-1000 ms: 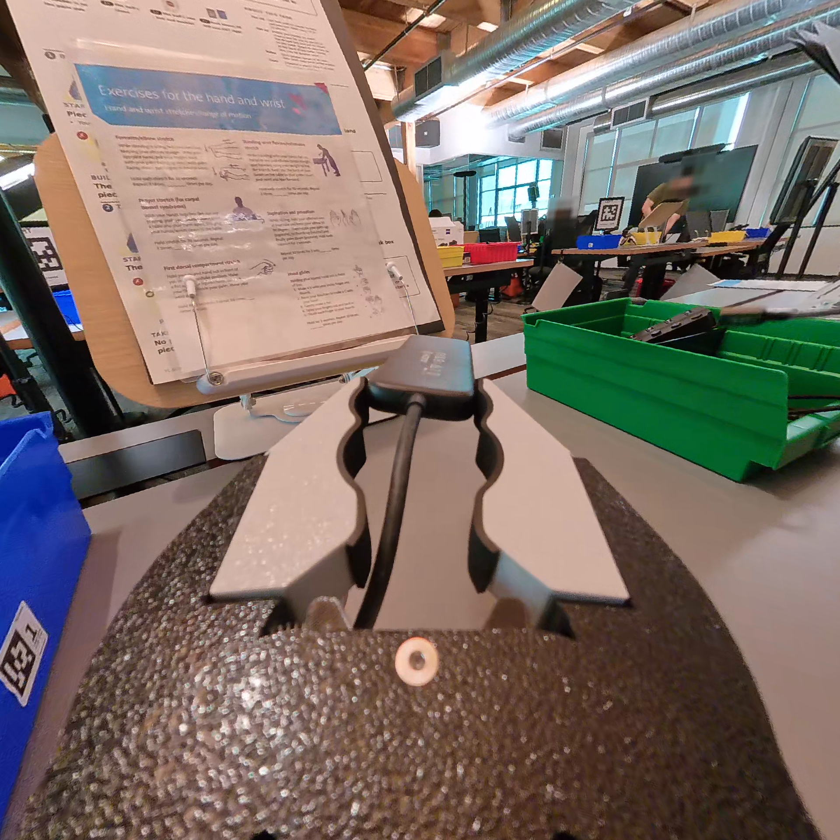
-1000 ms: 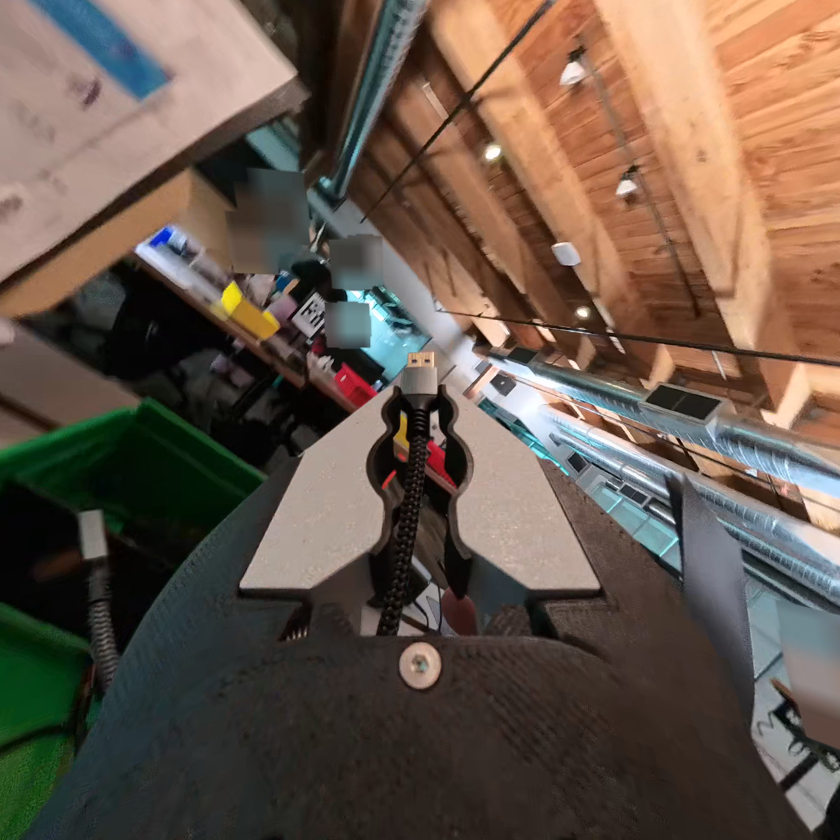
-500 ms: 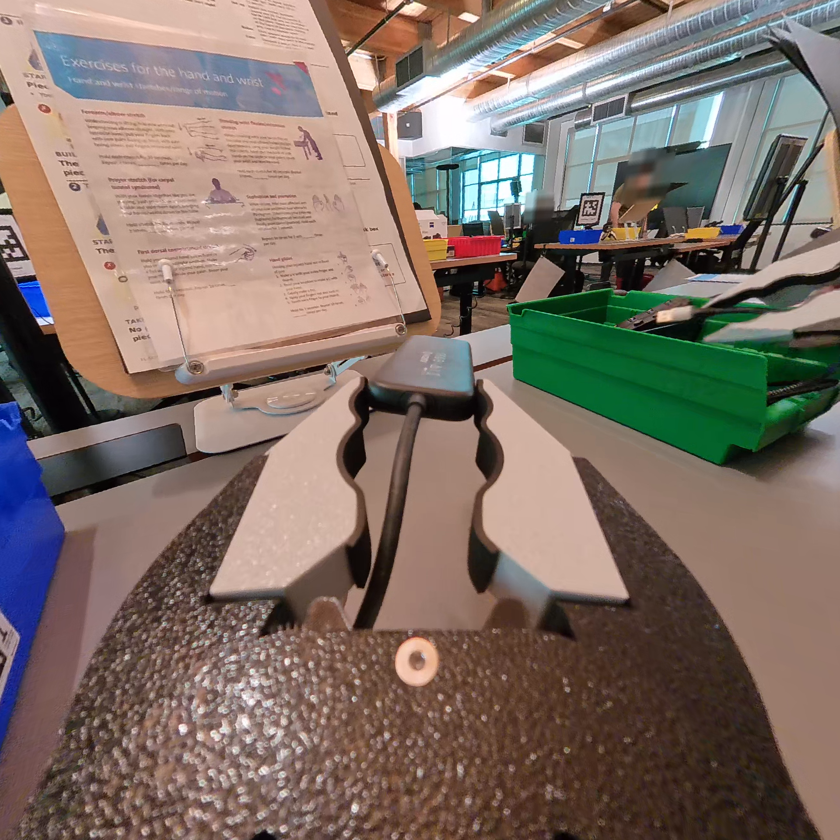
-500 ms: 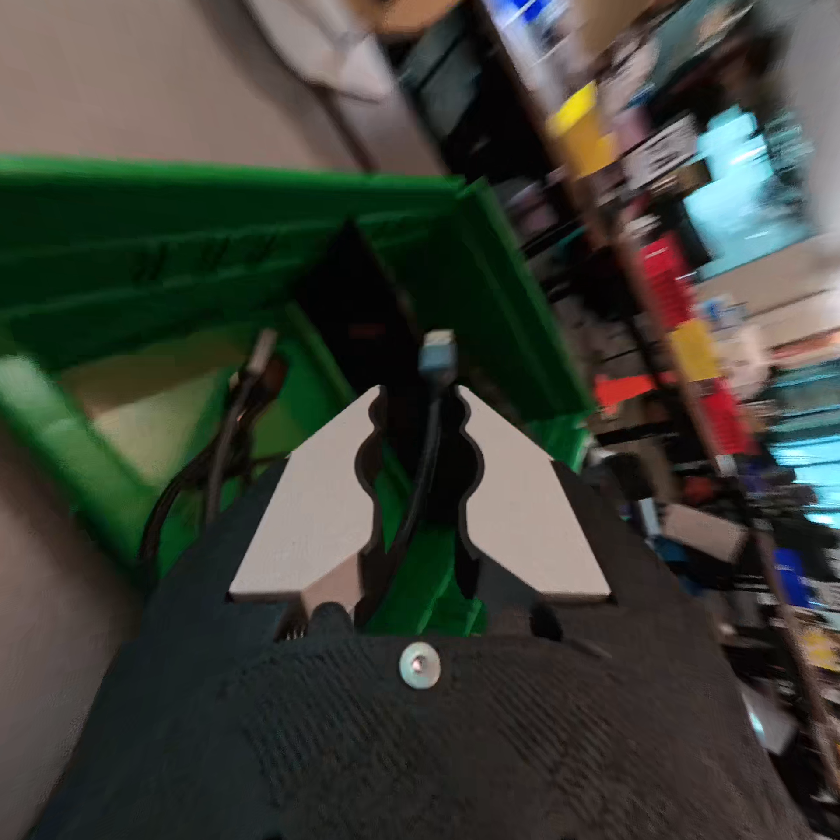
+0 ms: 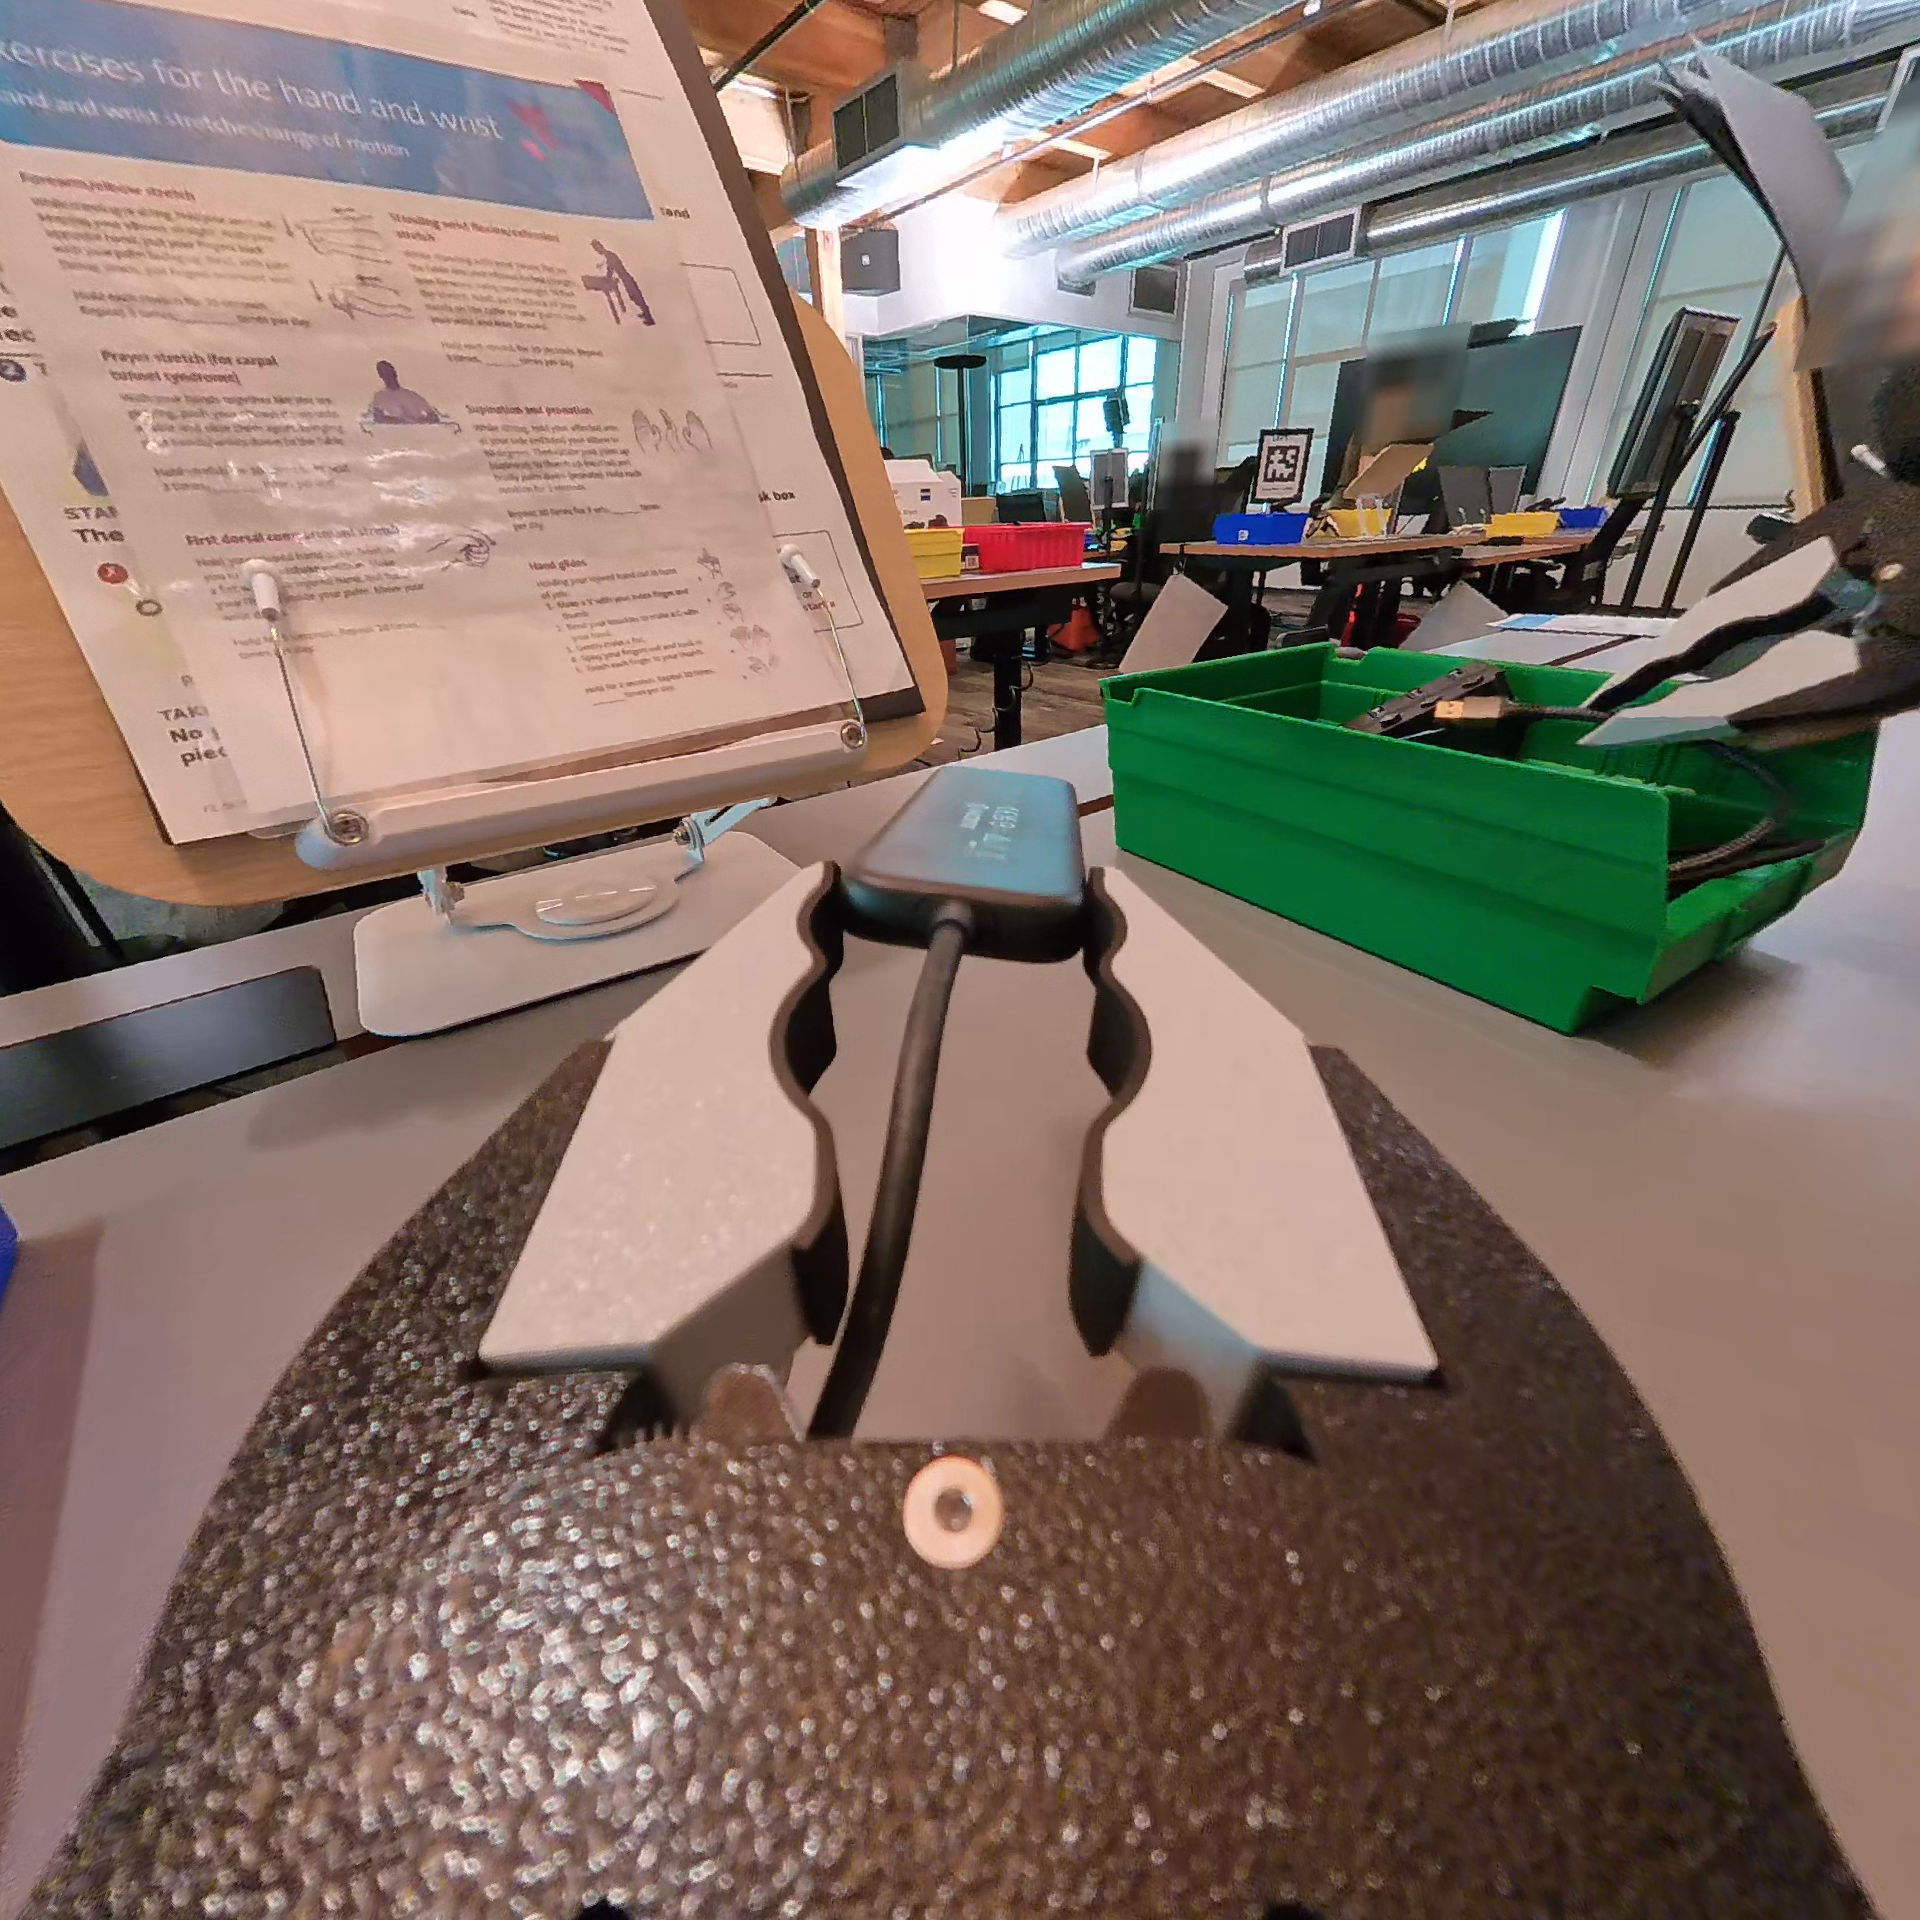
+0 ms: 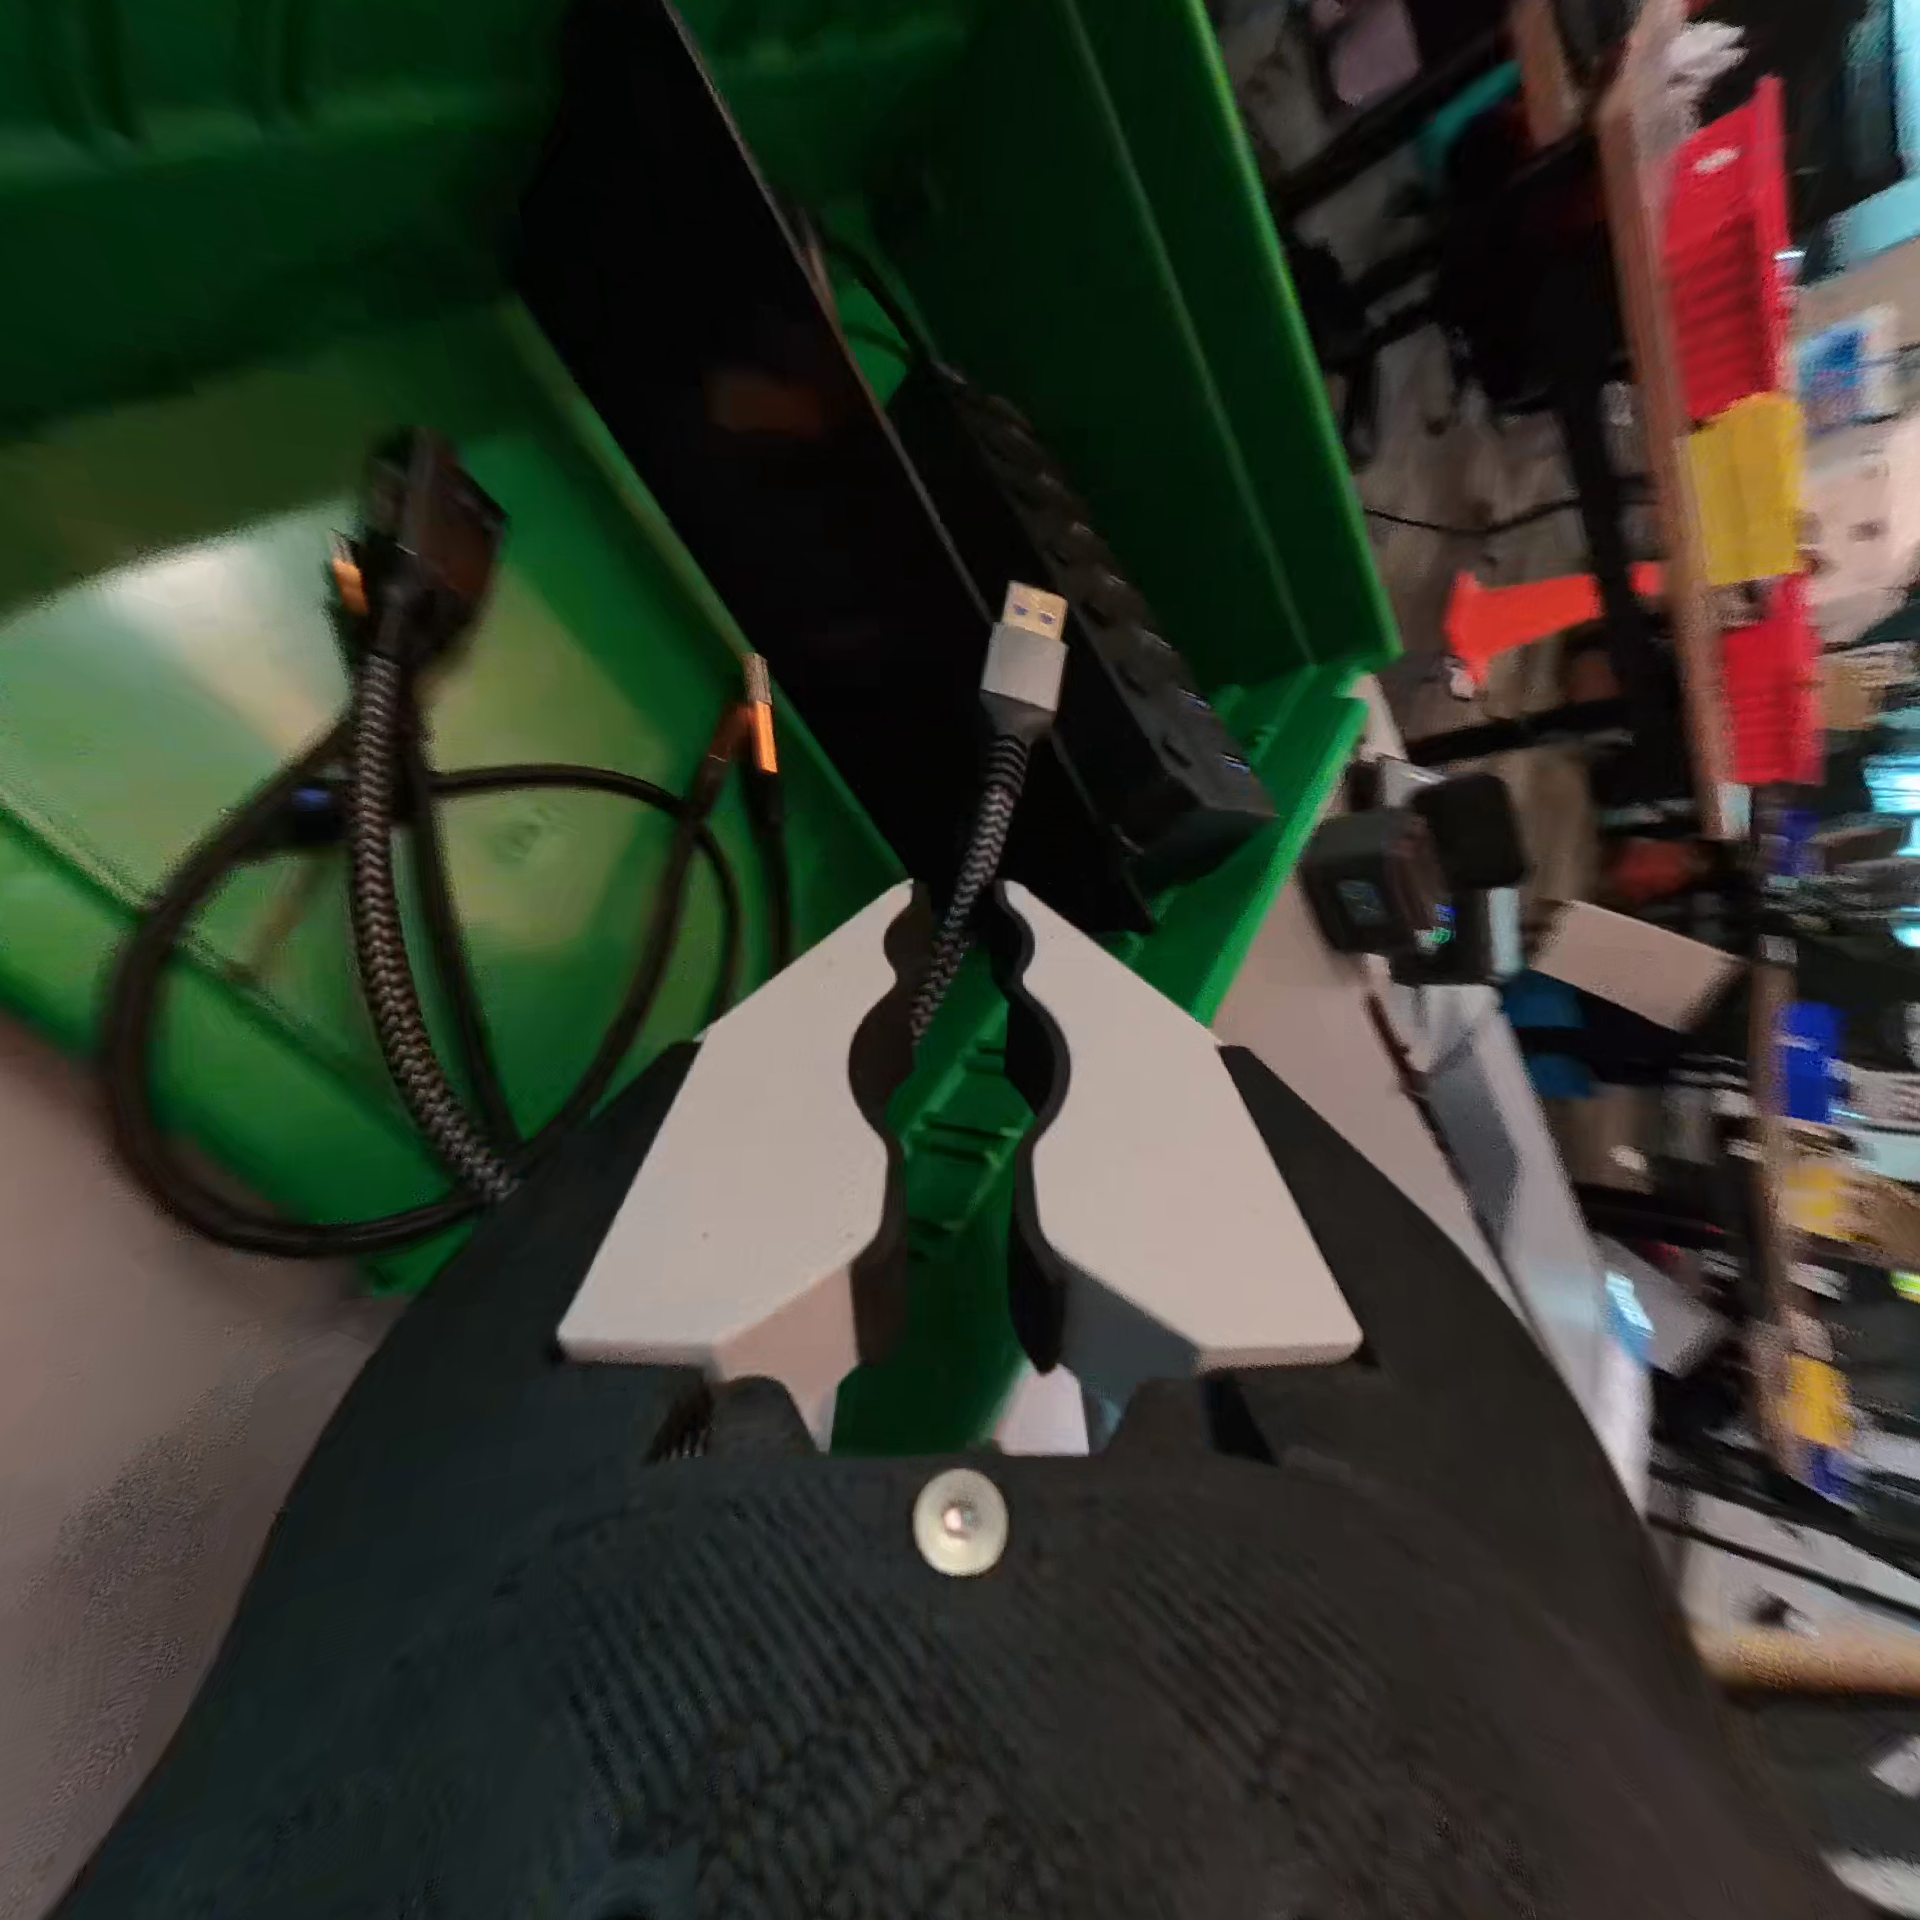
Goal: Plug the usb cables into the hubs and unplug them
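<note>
My left tool (image 5: pixel 961 914) clamps a dark USB hub (image 5: pixel 971 836) at centre frame, long axis pointing away over the table (image 5: pixel 1558 1195). My right tool (image 6: pixel 961 914) pinches a braided USB cable (image 6: pixel 971 831); its silver plug (image 6: pixel 1027 644) points up-frame over the green bin (image 6: pixel 1143 260). Risk, I judge: gripped below the plug, the cable may flex and miss a port.

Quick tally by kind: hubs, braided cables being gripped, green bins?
Hubs: 2 (grey hub in left gripper; black hub in green bin)
Braided cables gripped: 1 (braided cable, right gripper)
Green bins: 1
Total: 4
</note>
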The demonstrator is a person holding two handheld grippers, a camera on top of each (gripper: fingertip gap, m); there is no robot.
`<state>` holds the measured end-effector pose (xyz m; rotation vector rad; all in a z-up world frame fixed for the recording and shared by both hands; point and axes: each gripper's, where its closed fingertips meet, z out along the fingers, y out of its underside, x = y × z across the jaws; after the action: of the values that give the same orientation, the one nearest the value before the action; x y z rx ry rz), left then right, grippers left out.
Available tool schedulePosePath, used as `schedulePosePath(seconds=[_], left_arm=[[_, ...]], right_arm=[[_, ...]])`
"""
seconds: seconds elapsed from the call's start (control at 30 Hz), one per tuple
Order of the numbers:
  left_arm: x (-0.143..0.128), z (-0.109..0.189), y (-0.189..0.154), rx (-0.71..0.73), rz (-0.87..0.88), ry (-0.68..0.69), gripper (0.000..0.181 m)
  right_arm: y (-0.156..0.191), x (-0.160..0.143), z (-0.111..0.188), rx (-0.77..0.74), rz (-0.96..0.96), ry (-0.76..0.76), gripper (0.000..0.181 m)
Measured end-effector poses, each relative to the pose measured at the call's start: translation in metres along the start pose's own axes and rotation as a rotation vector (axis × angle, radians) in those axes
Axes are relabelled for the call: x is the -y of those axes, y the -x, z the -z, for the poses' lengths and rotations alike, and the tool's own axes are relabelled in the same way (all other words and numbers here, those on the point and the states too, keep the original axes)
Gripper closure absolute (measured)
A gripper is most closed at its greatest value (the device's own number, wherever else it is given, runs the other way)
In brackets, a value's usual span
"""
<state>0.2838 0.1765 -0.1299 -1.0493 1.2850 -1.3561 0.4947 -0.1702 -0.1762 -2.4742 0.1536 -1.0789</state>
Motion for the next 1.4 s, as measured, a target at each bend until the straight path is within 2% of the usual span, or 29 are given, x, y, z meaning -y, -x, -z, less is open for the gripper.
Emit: schedulePosePath(seconds=[0.07, 0.17, 0.2, 0.3, 0.37, 0.43, 0.5, 0.57, 0.67, 0.77, 0.83, 0.9, 0.97, 1.03, 1.13, 1.2, 1.33, 1.4], left_arm=[[-0.001, 0.000, 0.001, 0.002, -0.001, 0.003, 0.136], [-0.001, 0.000, 0.001, 0.002, 0.004, 0.000, 0.136], [-0.001, 0.000, 0.001, 0.000, 0.005, 0.000, 0.136], [-0.001, 0.000, 0.000, -0.003, 0.009, 0.000, 0.136], [-0.002, -0.001, -0.001, -0.006, 0.006, 0.004, 0.136], [-0.003, -0.001, -0.001, -0.005, 0.007, 0.006, 0.136], [-0.003, -0.001, -0.001, -0.008, 0.011, 0.009, 0.136], [-0.003, 0.000, -0.001, -0.009, 0.014, 0.009, 0.136], [-0.002, 0.000, -0.004, -0.039, 0.021, 0.008, 0.136], [0.003, 0.000, -0.022, -0.180, 0.061, -0.018, 0.136], [0.011, 0.006, -0.048, -0.365, 0.102, -0.061, 0.137], [0.024, 0.018, -0.074, -0.573, 0.157, -0.122, 0.137], [0.037, 0.034, -0.094, -0.748, 0.216, -0.169, 0.137], [0.042, 0.045, -0.107, -0.849, 0.219, -0.185, 0.136], [0.038, 0.050, -0.117, -0.905, 0.198, -0.165, 0.137], [0.039, 0.052, -0.120, -0.933, 0.216, -0.171, 0.136], [0.038, 0.053, -0.121, -0.948, 0.229, -0.162, 0.136], [0.038, 0.053, -0.121, -0.951, 0.230, -0.160, 0.136]], right_arm=[[0.000, 0.002, -0.002, -0.028, 0.077, 0.007, 0.173], [0.002, 0.030, 0.005, -0.094, 0.264, -0.156, 0.175], [-0.003, 0.034, 0.006, -0.140, 0.304, -0.160, 0.175], [0.007, 0.030, -0.002, -0.116, 0.498, -0.137, 0.175], [0.009, 0.036, -0.005, -0.137, 0.557, -0.177, 0.175], [0.012, 0.021, -0.013, -0.083, 0.588, -0.082, 0.171], [-0.002, -0.001, -0.020, -0.095, 0.521, 0.064, 0.133], [-0.002, -0.003, -0.019, -0.061, 0.427, 0.042, 0.124], [-0.010, 0.017, 0.001, -0.086, 0.231, -0.062, 0.122], [0.019, 0.077, 0.038, 0.102, -0.083, -0.348, 0.107], [0.056, 0.133, 0.078, 0.345, -0.254, -0.620, 0.104], [0.094, 0.175, 0.116, 0.584, -0.366, -0.820, 0.101], [0.127, 0.203, 0.146, 0.764, -0.409, -0.949, 0.099], [0.155, 0.222, 0.165, 0.859, -0.398, -1.037, 0.106], [0.184, 0.236, 0.169, 0.876, -0.331, -1.054, 0.106], [0.197, 0.240, 0.169, 0.883, -0.286, -1.048, 0.113], [0.200, 0.246, 0.172, 0.891, -0.285, -1.084, 0.130], [0.202, 0.245, 0.171, 0.880, -0.272, -1.069, 0.130]])
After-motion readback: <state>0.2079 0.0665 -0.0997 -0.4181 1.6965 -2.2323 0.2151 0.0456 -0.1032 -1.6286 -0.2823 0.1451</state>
